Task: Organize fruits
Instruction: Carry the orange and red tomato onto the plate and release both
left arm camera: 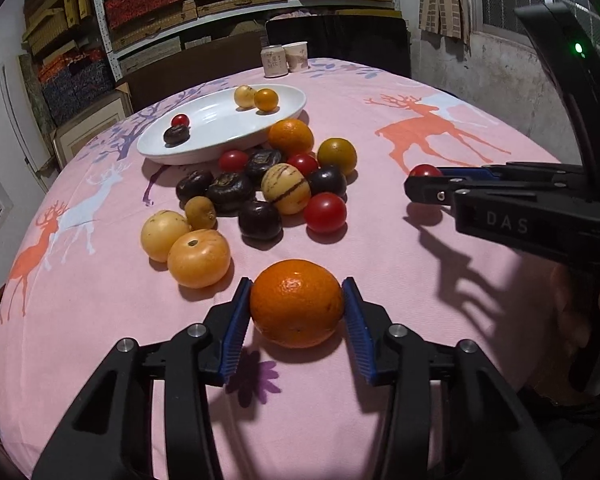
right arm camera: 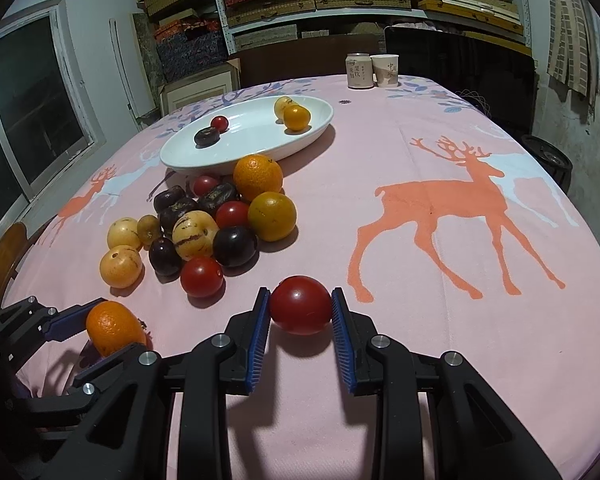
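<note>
While fruit lies heaped beside a white plate (left arm camera: 220, 148), each gripper pinches one piece — left gripper (left arm camera: 296, 308) an orange (left arm camera: 296, 304), right gripper (right arm camera: 300, 312) a tomato (right arm camera: 300, 310).

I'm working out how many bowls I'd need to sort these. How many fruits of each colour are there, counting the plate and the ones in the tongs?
red tomatoes: 5, one in the right tongs
dark purple-brown fruits: 6
orange fruits: 4, one in the left tongs
yellow or tan fruits: 5
Total: 20
</note>
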Action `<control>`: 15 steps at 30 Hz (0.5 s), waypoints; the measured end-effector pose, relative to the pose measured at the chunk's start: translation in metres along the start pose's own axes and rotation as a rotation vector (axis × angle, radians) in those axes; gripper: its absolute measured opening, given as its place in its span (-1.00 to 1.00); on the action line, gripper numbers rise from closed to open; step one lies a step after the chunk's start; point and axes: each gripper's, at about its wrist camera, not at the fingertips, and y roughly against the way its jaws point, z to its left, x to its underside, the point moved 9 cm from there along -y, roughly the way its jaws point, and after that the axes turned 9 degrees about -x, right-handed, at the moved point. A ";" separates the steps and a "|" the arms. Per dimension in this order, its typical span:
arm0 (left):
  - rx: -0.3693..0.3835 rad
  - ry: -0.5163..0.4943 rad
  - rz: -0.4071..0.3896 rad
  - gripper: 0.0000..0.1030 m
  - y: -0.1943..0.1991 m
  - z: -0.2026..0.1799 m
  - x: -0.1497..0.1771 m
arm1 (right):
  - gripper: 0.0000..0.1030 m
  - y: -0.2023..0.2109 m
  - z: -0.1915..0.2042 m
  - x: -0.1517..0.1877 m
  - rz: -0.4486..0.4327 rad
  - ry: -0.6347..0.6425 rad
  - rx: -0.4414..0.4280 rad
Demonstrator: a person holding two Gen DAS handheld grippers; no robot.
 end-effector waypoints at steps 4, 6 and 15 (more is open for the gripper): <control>0.005 0.071 -0.012 -0.14 0.008 0.021 -0.004 | -0.40 0.002 0.004 -0.002 -0.005 0.011 -0.008; 0.002 0.094 -0.014 -0.14 0.010 0.029 -0.005 | -0.40 0.003 0.006 -0.004 -0.007 0.017 -0.011; -0.007 0.178 -0.031 -0.14 0.019 0.063 -0.015 | -0.40 0.013 0.015 -0.017 -0.025 0.040 -0.029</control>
